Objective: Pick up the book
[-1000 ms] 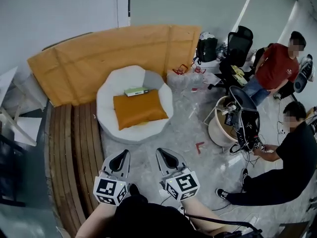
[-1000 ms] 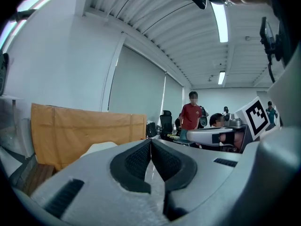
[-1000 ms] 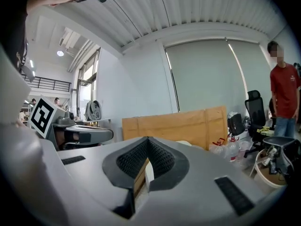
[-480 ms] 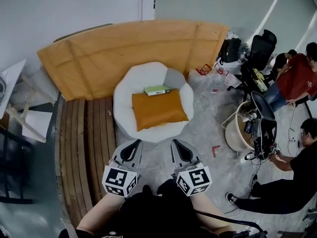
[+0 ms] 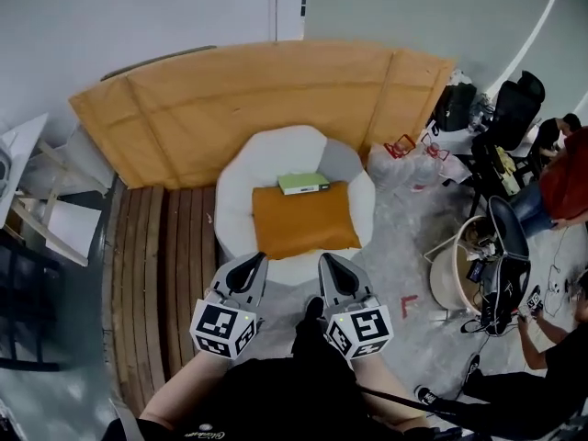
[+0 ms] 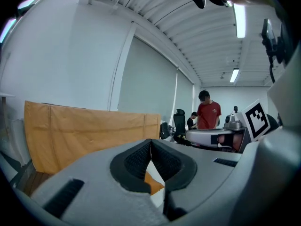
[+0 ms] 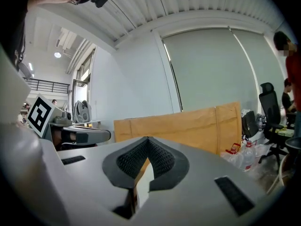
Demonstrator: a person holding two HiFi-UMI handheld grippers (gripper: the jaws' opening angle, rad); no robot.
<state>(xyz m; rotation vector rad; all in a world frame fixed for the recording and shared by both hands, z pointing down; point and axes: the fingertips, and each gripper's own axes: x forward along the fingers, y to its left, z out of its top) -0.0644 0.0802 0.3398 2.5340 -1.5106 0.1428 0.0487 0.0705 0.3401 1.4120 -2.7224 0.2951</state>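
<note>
Both jaws are pressed together with nothing between them: the left hand-held gripper (image 5: 252,263) and the right hand-held gripper (image 5: 327,263) sit side by side at the near end of the scene, a small gap between them, both pointing toward the far side. Their tips lie over the near rim of a white round seat (image 5: 241,168); whether they touch it cannot be told.

On that seat lies an orange cushion (image 5: 305,220), and the book (image 5: 304,183), green and white, lies flat right at the cushion's far edge, a little right of the seat's centre. It is well apart from both grippers, with the cushion between them.

Behind the seat a wide sheet of brown cardboard (image 5: 257,90) stands curved against the pale wall. Wooden slats (image 5: 170,246) run along the floor to the left of the seat. To the right are clear water bottles (image 5: 404,165), a white tub (image 5: 452,283) and a black office chair (image 5: 514,108). A person in a red top (image 5: 568,177) is at the far right edge.
</note>
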